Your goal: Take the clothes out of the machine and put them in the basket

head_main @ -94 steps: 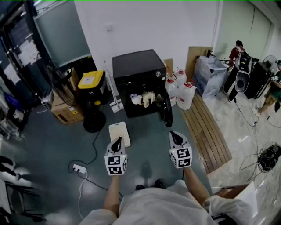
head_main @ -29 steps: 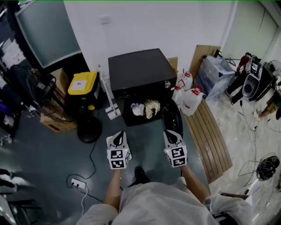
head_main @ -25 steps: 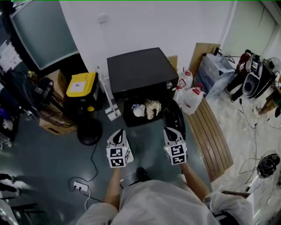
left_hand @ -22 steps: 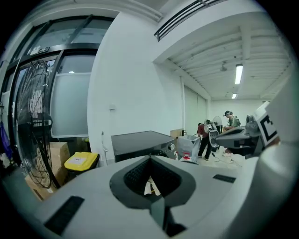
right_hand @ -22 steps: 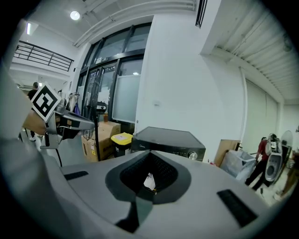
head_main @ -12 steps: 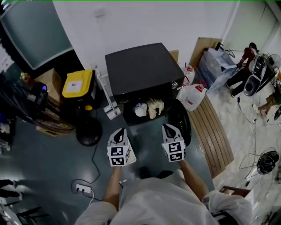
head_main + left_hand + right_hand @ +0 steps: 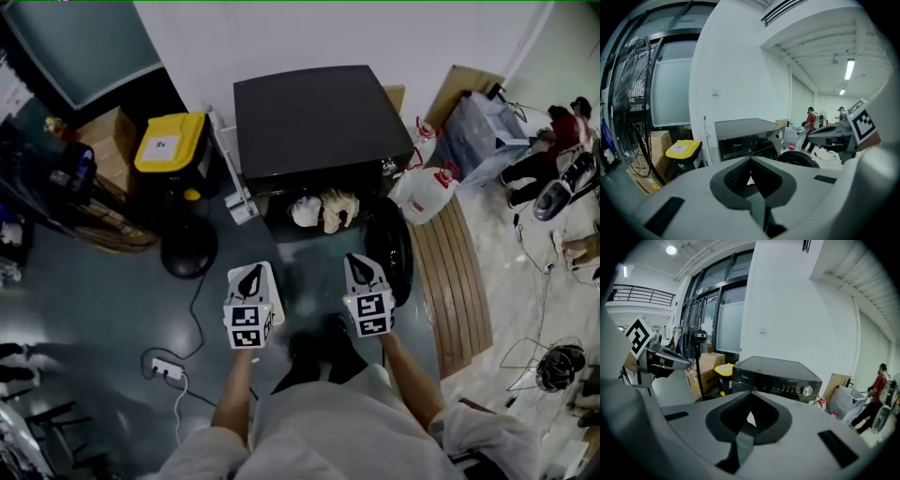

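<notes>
Clothes, pale crumpled bundle, in open mouth of black boxy machine, dead ahead; my right gripper nearer than left gripper. Both jaw pairs closed, empty.

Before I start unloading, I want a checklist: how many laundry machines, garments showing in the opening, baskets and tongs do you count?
black laundry machine: 1
garments showing in its opening: 2, white garment and cream garment
white basket: 1
tongs: 2, left tongs and right tongs, both shut and empty
Total: 6
</notes>
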`<move>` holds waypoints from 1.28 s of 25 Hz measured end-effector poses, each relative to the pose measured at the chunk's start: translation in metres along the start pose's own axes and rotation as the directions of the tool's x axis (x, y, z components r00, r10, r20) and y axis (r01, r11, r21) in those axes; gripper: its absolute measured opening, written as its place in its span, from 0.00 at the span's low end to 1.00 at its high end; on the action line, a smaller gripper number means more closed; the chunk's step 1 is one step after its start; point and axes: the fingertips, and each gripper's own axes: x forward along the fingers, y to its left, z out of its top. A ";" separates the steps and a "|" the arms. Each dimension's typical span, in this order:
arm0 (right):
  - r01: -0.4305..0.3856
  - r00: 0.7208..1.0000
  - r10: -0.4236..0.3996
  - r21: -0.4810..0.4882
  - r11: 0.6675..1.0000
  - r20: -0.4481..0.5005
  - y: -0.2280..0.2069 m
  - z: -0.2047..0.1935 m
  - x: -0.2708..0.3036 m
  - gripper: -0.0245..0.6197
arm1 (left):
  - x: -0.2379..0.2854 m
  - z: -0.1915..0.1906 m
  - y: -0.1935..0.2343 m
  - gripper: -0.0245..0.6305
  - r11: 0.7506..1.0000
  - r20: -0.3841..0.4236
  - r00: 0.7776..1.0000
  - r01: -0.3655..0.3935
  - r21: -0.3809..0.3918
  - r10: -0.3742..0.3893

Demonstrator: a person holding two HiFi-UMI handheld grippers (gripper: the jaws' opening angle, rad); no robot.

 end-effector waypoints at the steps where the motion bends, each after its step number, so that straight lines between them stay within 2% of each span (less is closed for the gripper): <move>1: -0.017 1.000 0.017 0.000 1.000 -0.004 -0.002 -0.003 0.006 0.07 | 0.003 -0.003 -0.001 0.07 1.000 -0.008 1.000 -0.016 -0.006 0.016; 6: -0.105 0.994 0.105 0.003 0.994 -0.023 -0.011 -0.022 0.035 0.08 | 0.023 -0.020 -0.012 0.07 0.996 -0.048 0.996 -0.078 -0.036 0.077; 11: -0.181 0.983 0.181 0.004 0.984 -0.039 -0.016 -0.043 0.058 0.07 | 0.043 -0.035 -0.024 0.07 0.992 -0.069 0.992 -0.110 -0.064 0.106; 18: -0.214 0.975 0.212 -0.013 0.977 -0.070 -0.026 -0.088 0.096 0.07 | 0.077 -0.066 -0.025 0.07 0.988 -0.076 0.989 -0.131 -0.079 0.125; 32: -0.228 0.967 0.221 -0.042 0.973 -0.123 0.006 -0.180 0.166 0.07 | 0.125 -0.180 0.000 0.07 0.981 -0.125 0.986 -0.124 -0.147 0.106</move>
